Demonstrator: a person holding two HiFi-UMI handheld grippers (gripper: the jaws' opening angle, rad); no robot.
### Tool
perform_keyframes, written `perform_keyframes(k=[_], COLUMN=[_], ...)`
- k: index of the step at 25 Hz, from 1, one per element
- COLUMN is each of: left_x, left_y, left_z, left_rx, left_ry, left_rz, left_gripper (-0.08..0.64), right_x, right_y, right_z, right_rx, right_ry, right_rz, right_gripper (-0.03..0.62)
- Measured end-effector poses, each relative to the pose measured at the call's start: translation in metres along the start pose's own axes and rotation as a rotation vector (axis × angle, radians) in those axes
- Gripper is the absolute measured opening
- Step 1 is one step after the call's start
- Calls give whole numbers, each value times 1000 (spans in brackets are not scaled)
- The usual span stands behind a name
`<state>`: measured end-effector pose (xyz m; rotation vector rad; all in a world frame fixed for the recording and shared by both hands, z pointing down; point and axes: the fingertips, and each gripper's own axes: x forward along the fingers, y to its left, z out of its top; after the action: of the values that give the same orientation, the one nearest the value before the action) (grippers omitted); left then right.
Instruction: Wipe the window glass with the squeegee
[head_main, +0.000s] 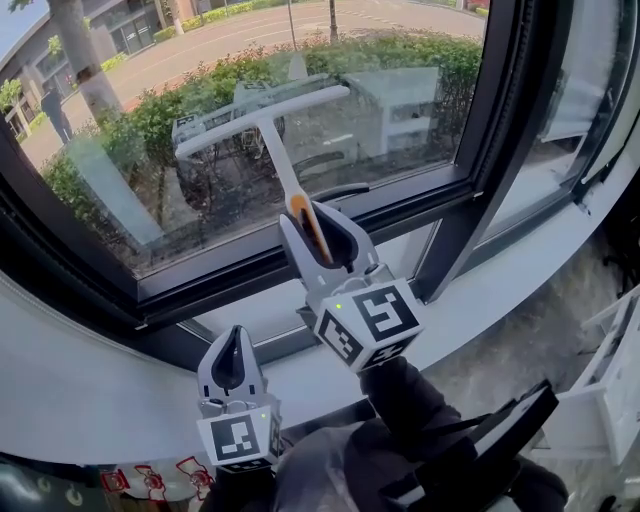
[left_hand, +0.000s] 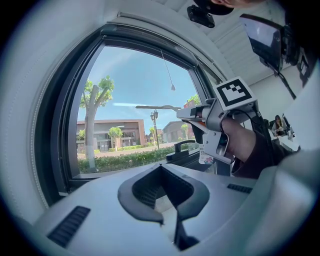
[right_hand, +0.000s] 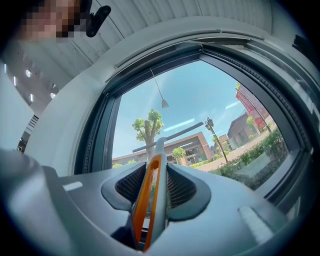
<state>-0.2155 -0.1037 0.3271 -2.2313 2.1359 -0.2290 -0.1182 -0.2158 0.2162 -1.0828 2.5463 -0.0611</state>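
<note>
The right claw (head_main: 318, 228) is clamped on the orange-edged handle of the squeegee (head_main: 262, 115), whose blade lies against the window glass (head_main: 400, 110) toward 11 o'clock (tilted, right end higher). The left claw (head_main: 232, 348), down at 7 o'clock, is closed on nothing.

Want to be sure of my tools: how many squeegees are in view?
1. The squeegee has its handle clamped in the right gripper, blade up by the glass. The fainter shape behind it is its reflection. The left gripper holds nothing.
</note>
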Motion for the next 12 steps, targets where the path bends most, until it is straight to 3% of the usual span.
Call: perform_keyframes(k=[12], left_x=[2], left_y=[-6], left_z=[0], left_rx=[5], left_ry=[4], left_rz=[-16], left_gripper=[-2], right_x=[-8], right_y=[-4], right_z=[-17], right_rx=[5], right_ry=[37], right_rz=[-5], right_gripper=[127])
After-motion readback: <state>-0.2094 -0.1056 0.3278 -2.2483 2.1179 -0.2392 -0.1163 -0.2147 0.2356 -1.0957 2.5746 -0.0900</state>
